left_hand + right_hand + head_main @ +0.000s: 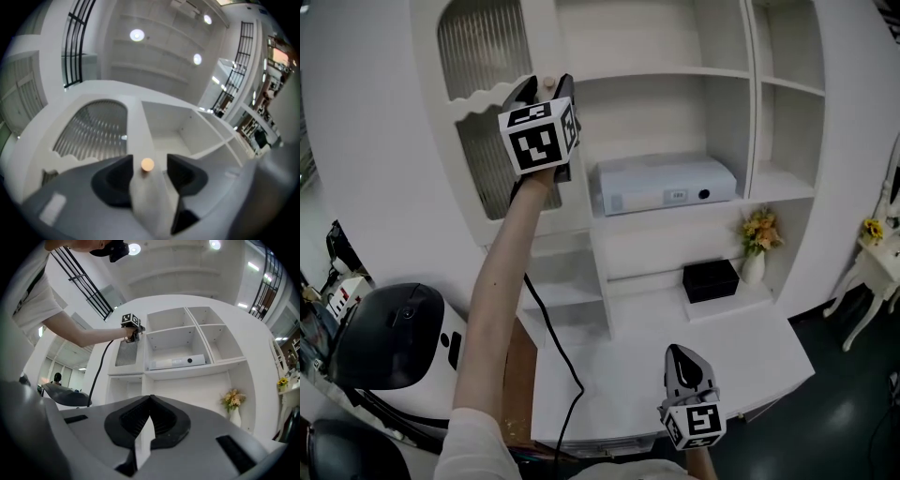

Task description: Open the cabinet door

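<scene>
One small knob [147, 164] on the cabinet door [485, 56], up-left of the white box [666, 185], is the hold; left gripper [546, 86] spread around it, right gripper [679, 353] pressed together; door probably light, stiff, fragile glazing.

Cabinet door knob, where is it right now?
In the left gripper view, the knob sits between the jaws of the open left gripper, on the right edge of the ribbed door, beside an empty shelf compartment.
</scene>
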A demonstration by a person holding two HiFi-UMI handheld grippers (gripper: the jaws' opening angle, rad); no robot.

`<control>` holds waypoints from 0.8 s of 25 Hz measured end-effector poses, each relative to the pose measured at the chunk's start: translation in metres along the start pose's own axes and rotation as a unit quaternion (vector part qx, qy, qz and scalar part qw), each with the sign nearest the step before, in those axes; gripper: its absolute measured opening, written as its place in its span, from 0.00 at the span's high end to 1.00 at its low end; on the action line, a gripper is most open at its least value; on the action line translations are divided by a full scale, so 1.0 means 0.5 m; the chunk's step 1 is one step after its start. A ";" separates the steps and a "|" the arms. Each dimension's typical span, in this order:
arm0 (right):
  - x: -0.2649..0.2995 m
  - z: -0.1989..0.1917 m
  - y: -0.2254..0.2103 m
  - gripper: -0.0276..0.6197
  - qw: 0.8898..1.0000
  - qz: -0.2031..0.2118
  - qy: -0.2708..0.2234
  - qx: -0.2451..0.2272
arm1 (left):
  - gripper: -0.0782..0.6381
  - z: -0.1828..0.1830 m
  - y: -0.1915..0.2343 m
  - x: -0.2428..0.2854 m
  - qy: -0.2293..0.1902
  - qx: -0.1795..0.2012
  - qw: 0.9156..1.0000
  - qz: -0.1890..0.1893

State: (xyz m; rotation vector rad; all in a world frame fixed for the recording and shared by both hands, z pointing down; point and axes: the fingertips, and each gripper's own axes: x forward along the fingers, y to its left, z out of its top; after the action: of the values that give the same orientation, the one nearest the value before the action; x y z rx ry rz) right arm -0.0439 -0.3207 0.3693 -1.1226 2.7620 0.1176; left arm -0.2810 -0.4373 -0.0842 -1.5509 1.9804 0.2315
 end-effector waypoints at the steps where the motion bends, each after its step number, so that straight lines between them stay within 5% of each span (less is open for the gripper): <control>1: -0.002 -0.003 -0.004 0.96 1.000 -0.002 0.002 0.001 | 0.60 -0.002 -0.001 0.006 0.005 0.005 1.000 0.001; 10: -0.006 -0.006 -0.020 0.95 1.000 -0.010 0.007 0.003 | 0.76 -0.016 0.011 0.027 0.029 0.033 0.999 0.018; 20: -0.006 -0.004 -0.020 0.96 1.000 -0.011 0.009 0.001 | 0.77 -0.016 0.008 0.029 0.031 0.036 0.999 -0.002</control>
State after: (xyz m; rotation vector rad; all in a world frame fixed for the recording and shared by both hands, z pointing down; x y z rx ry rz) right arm -0.0349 -0.3259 0.3717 -1.1598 2.7635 0.1022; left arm -0.2893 -0.4518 -0.0868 -1.5324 2.0110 0.1096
